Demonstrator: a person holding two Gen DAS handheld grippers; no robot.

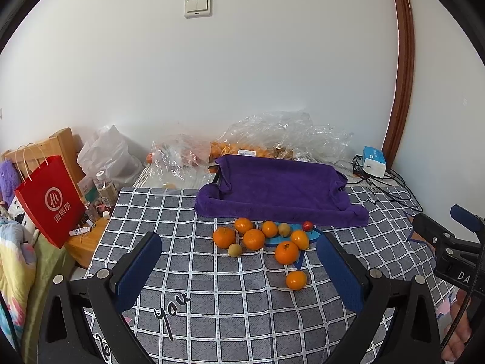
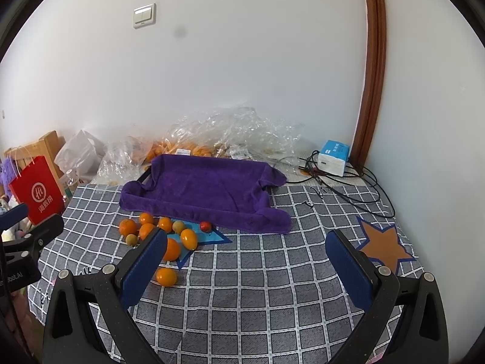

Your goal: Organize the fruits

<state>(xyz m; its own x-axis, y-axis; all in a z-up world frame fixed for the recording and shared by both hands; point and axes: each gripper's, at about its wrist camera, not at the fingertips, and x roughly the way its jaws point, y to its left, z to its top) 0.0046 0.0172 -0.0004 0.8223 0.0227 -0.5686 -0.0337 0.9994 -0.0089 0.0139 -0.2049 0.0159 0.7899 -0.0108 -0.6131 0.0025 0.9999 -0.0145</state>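
Note:
Several oranges (image 1: 254, 239) lie loose on the grey checked cloth (image 1: 212, 288) in front of a tray lined with a purple towel (image 1: 279, 191). Among them are two small tan fruits (image 1: 235, 249) and a small red fruit (image 1: 307, 226). One orange (image 1: 296, 279) lies nearest to me. My left gripper (image 1: 239, 270) is open and empty, hovering short of the fruits. My right gripper (image 2: 245, 261) is open and empty, to the right of the pile (image 2: 165, 236); its left finger hides part of one orange. The towel tray (image 2: 206, 188) holds no fruit that I can see.
Crinkled clear plastic bags (image 1: 288, 133) with more oranges lie behind the tray by the wall. A blue-white box (image 1: 375, 161) and black cables (image 2: 348, 188) sit at back right. A red paper bag (image 1: 50, 200) and bottles stand off the left edge.

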